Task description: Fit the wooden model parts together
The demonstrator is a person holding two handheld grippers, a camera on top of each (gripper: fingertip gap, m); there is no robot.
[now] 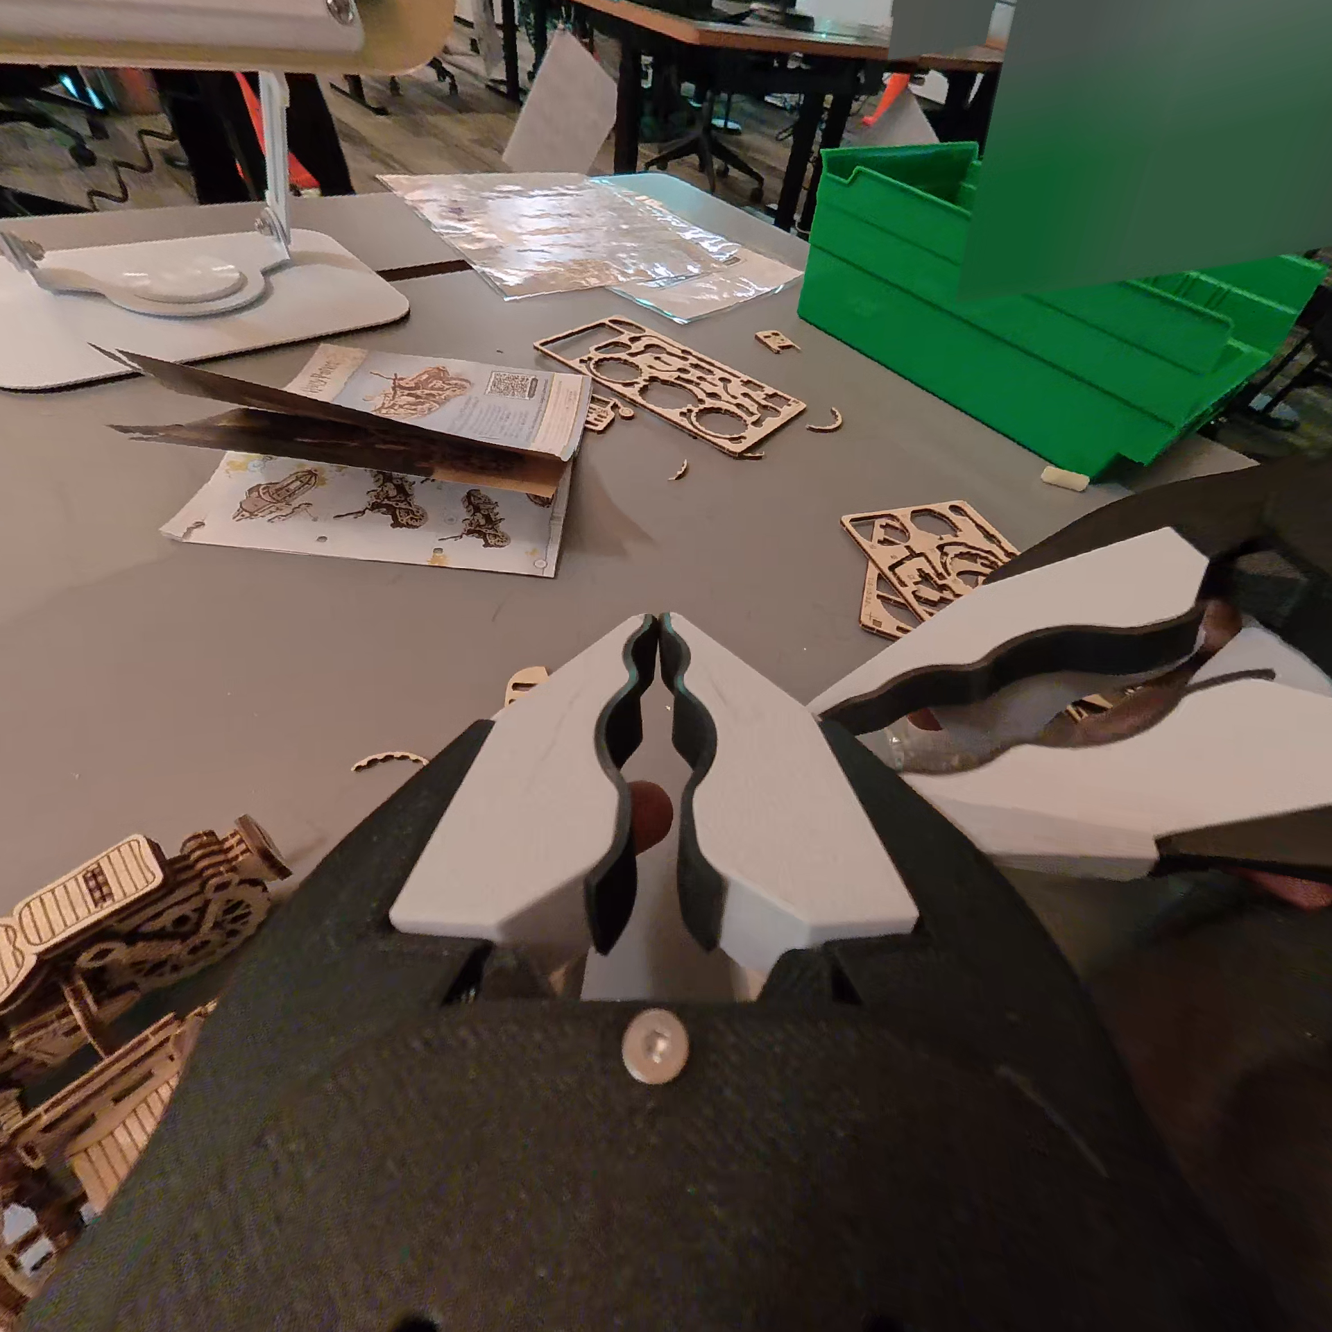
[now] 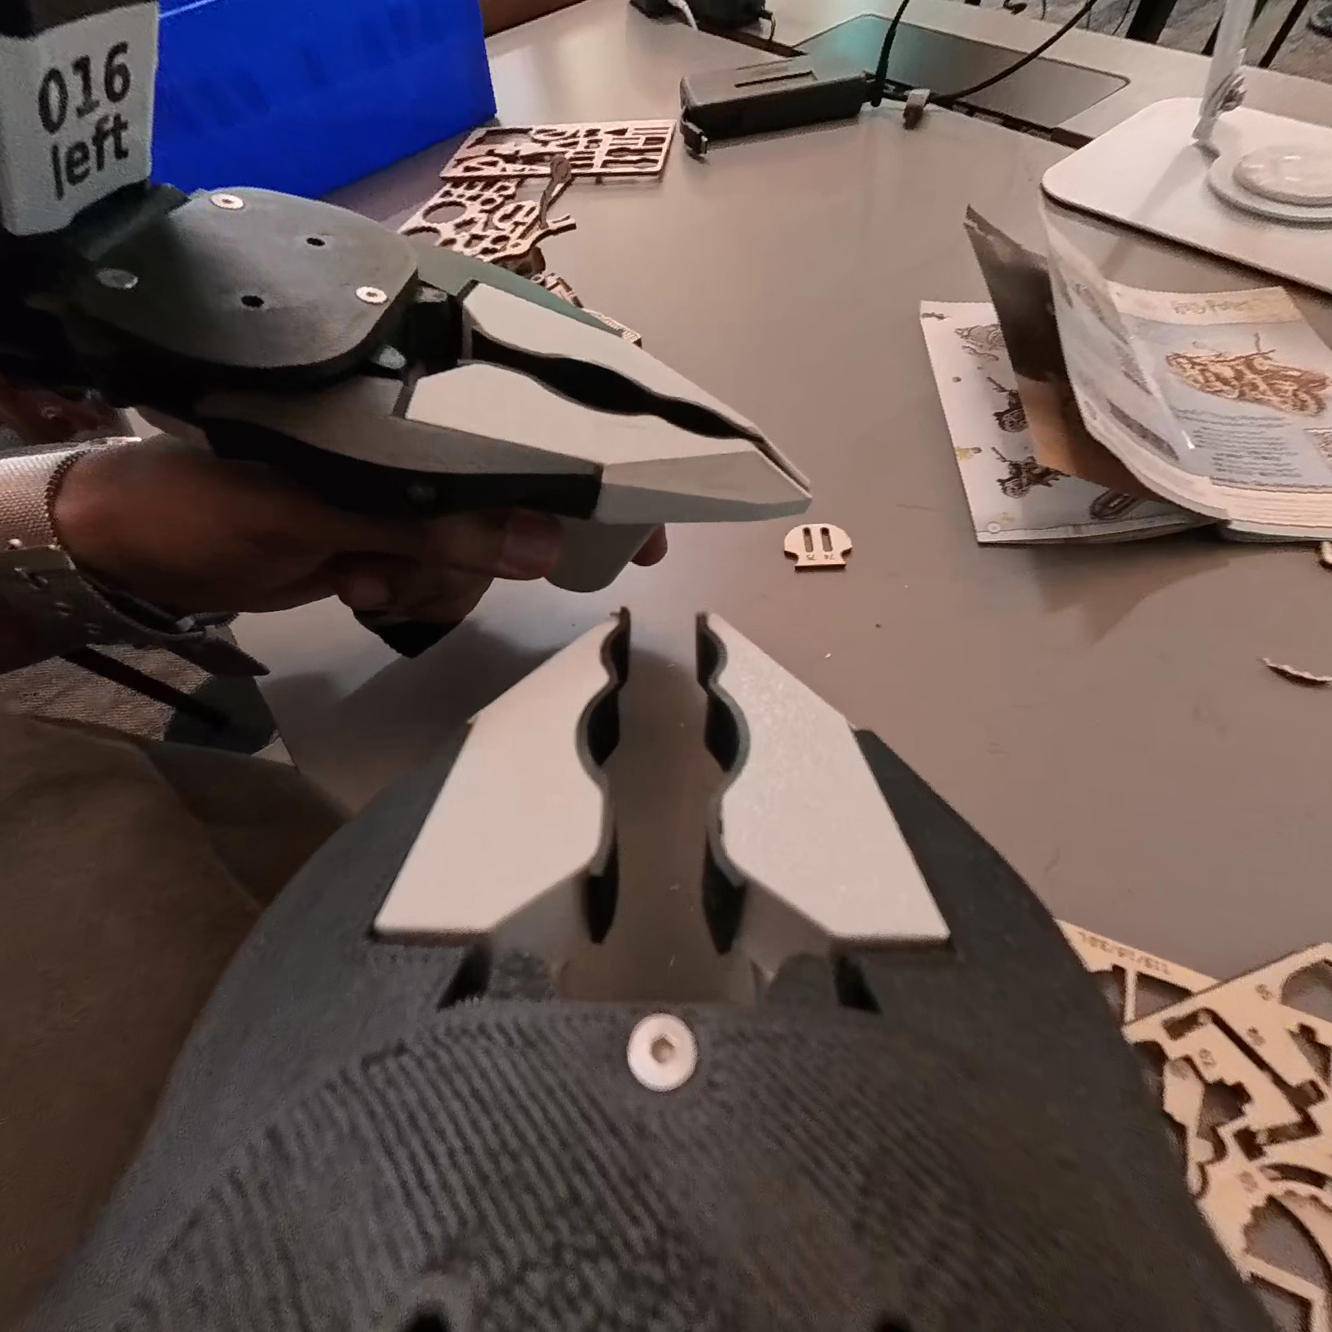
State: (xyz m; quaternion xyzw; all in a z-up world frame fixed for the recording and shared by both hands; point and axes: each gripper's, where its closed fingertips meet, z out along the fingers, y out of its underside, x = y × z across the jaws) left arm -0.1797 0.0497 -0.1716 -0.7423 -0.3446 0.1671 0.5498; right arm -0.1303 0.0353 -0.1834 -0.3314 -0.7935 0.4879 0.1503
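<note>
My left gripper [image 1: 659,621] is shut with its tips touching and nothing visible between them. It hovers low over the grey table [image 1: 216,685]. A small slotted wooden part [image 1: 525,681] lies on the table just beside its left finger; in the right wrist view this part [image 2: 818,546] lies just below and beyond the left gripper's tips [image 2: 782,468]. My right gripper [image 2: 659,621] is open and empty, a little short of the part, and shows from the right in the left wrist view [image 1: 872,735]. A partly built wooden train model [image 1: 108,958] stands at the near left.
Punched wooden sheets [image 1: 670,385] [image 1: 930,569] [image 2: 1225,1095] [image 2: 555,151] and small offcuts [image 1: 389,760] lie about. An open booklet [image 1: 403,425] lies at mid-left, with a white stand base [image 1: 180,288] and plastic bags [image 1: 576,231] behind. Green bins [image 1: 1045,324] stand at the right; a blue bin [image 2: 317,79] shows behind the left gripper.
</note>
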